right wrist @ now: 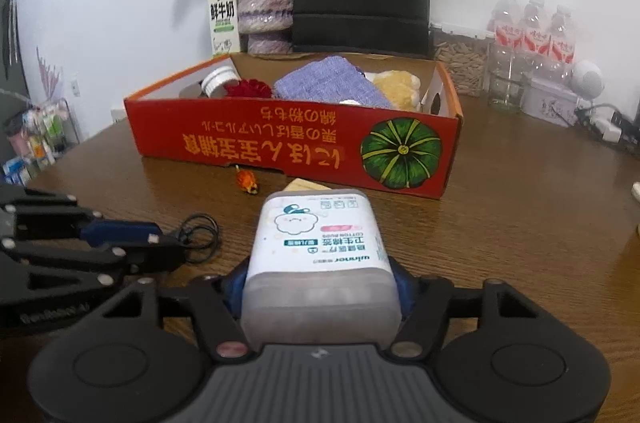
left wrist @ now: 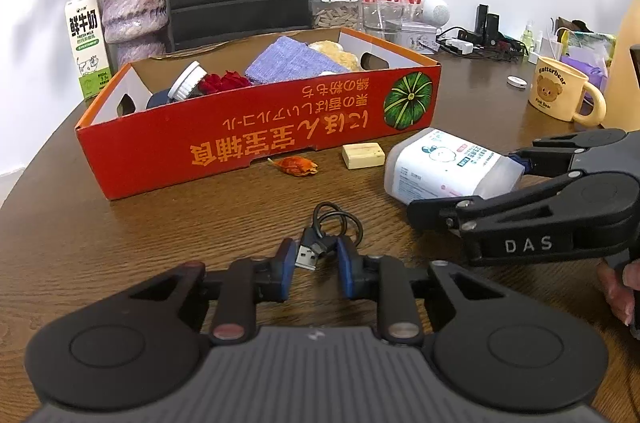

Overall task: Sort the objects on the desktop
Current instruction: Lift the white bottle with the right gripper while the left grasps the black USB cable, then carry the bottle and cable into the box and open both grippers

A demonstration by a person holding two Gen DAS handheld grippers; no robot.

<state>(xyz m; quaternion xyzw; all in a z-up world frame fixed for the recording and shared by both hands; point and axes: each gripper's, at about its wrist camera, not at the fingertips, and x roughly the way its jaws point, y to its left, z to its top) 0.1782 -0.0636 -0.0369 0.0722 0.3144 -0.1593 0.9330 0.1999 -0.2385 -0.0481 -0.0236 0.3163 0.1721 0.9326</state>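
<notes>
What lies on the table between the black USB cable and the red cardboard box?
In the left wrist view, only a small dried orange flower lies between the USB cable and the red box; the rest is bare table.

Both tools are matte black with blue pads: the left tool has silver rivets; the right tool, mid-right, reads "DAS", perhaps part of a longer word.
</notes>
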